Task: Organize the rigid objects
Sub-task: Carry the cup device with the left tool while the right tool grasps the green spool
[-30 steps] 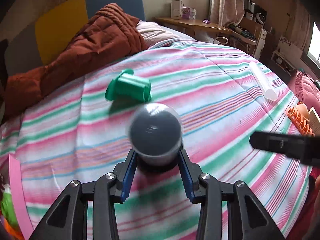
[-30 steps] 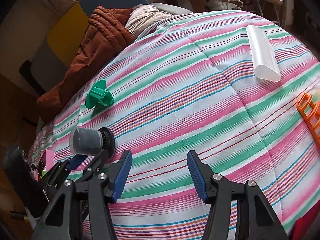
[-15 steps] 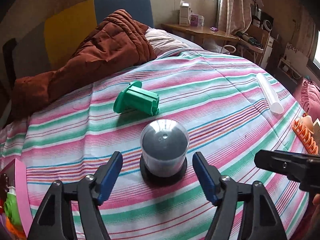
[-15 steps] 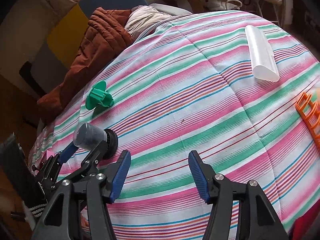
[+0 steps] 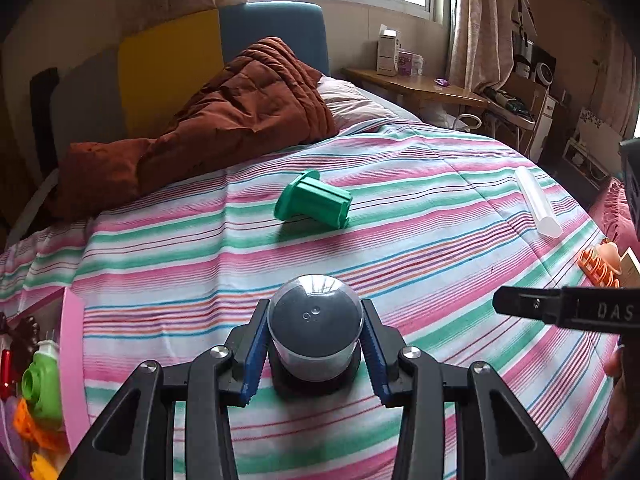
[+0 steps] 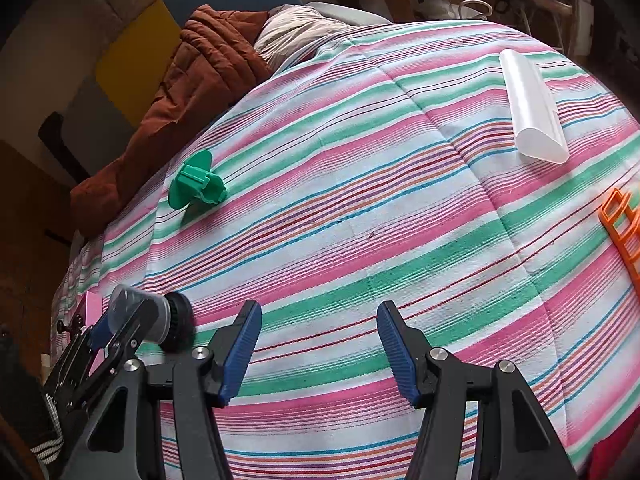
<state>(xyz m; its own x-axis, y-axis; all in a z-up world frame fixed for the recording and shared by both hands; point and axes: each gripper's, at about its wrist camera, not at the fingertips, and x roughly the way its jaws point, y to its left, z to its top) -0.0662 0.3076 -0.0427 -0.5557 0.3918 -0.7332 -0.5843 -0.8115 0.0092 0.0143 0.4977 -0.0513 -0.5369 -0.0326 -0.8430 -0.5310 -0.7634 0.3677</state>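
A clear plastic disc case with a black base (image 5: 315, 332) stands upright on the striped bedspread (image 5: 420, 216). My left gripper (image 5: 315, 354) is shut on it, blue pads touching both sides. The case also shows in the right wrist view (image 6: 150, 318), held by the left gripper. My right gripper (image 6: 319, 354) is open and empty above the bedspread (image 6: 360, 200). A green flanged plastic piece (image 5: 314, 200) lies on its side farther back, also in the right wrist view (image 6: 196, 186). A white translucent tube (image 5: 538, 206) lies at the right, also in the right wrist view (image 6: 532, 108).
An orange plastic rack (image 6: 622, 226) sits at the bed's right edge. A pink box (image 5: 74, 360) with toys is at the left edge. A brown quilt (image 5: 224, 120) and a pillow lie at the head. A wooden desk (image 5: 416, 88) stands behind.
The left gripper was shut on the case, opened around it half a second ago, and has now shut on it again. The right gripper has stayed open and almost still.
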